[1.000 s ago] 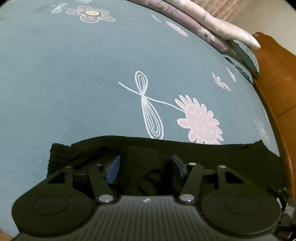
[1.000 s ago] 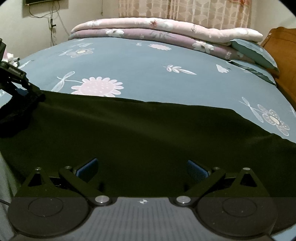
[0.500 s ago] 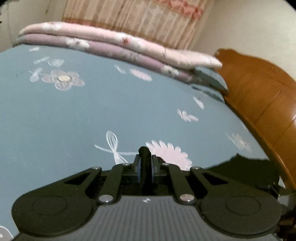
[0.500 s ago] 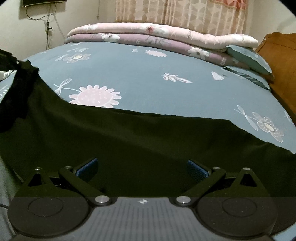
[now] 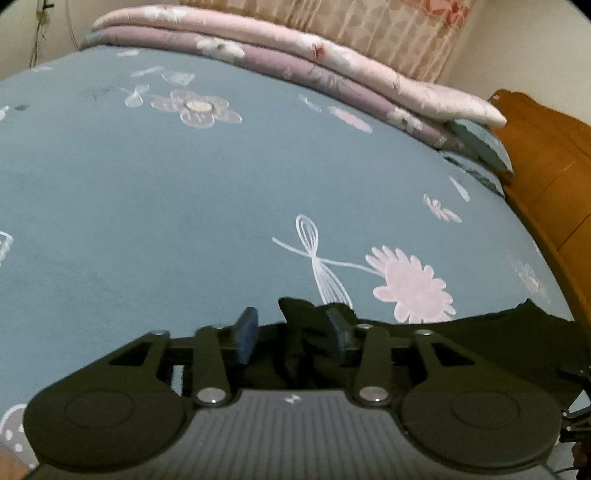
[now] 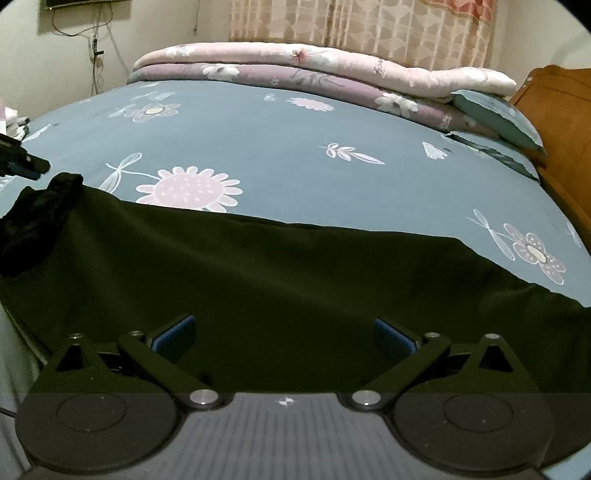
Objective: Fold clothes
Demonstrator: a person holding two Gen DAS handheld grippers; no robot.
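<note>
Garment: dark garment point(image 6: 295, 280) spread across the near edge of the bed point(image 6: 277, 140), one end bunched.
Left gripper point(image 5: 291, 334): jaws apart around the bunched end.
Right gripper point(image 6: 284, 332): jaws wide apart over the cloth.

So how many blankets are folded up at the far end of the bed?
2. A pink floral blanket lies on top, and a purple floral blanket lies right under it, both along the far edge of the bed by the curtain. More could be hidden underneath.
</note>
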